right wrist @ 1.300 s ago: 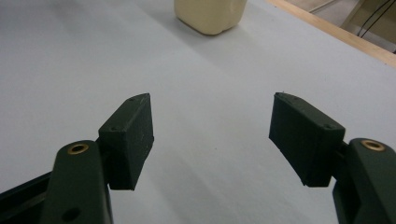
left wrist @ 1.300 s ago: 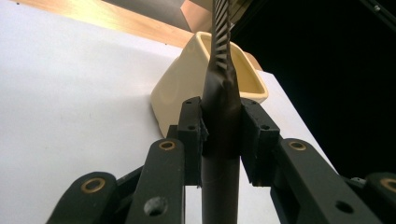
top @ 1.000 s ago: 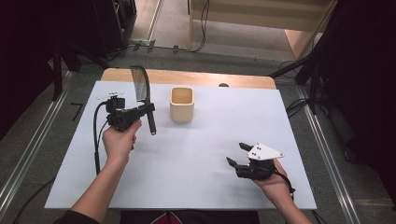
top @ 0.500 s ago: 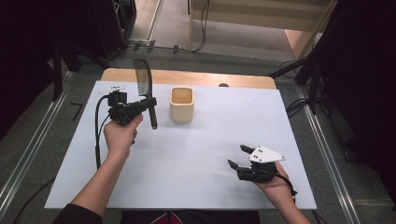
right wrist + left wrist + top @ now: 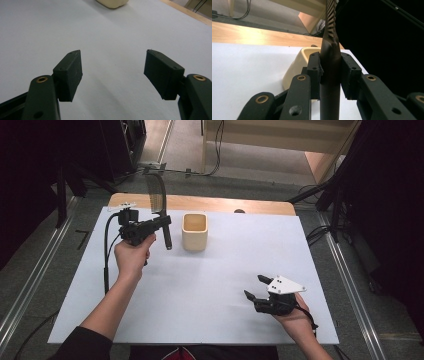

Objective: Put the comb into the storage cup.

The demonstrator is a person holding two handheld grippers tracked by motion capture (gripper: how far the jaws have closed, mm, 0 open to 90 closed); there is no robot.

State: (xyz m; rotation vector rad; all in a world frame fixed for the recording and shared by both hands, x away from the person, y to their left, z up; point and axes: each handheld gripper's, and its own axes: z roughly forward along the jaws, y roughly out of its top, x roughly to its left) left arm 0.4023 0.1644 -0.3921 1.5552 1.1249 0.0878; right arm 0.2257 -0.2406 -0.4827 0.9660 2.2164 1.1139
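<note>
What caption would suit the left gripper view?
Left gripper clamps a dark comb by its handle, teeth up, above a white table near a cream cup.

The left gripper (image 5: 161, 222) is held up off the table in the left hand (image 5: 131, 257), forearm stretched forward, its jaws clamped tight on a comb (image 5: 330, 60) that stands upright between them. The right gripper (image 5: 254, 287) rests low near the front right, cradled in the right hand (image 5: 295, 317), its jaws spread wide with nothing between them.
</note>
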